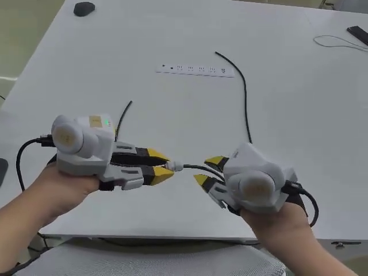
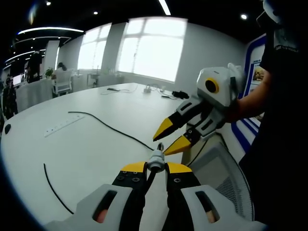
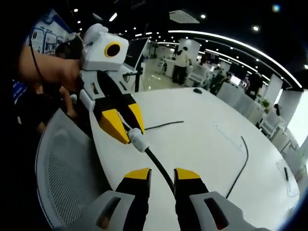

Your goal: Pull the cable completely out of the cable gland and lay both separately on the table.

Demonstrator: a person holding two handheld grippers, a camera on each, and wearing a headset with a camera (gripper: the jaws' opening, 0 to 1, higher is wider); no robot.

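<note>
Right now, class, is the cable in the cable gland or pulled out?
In: the black cable enters the white cable gland, held by the left gripper.

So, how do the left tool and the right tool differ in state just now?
The left tool is shut on the white cable gland; the right tool is open. The left tool carries the gland, while the right tool's jaws stand apart around the black cable beside it. Both have yellow tips and face each other over the table.
</note>
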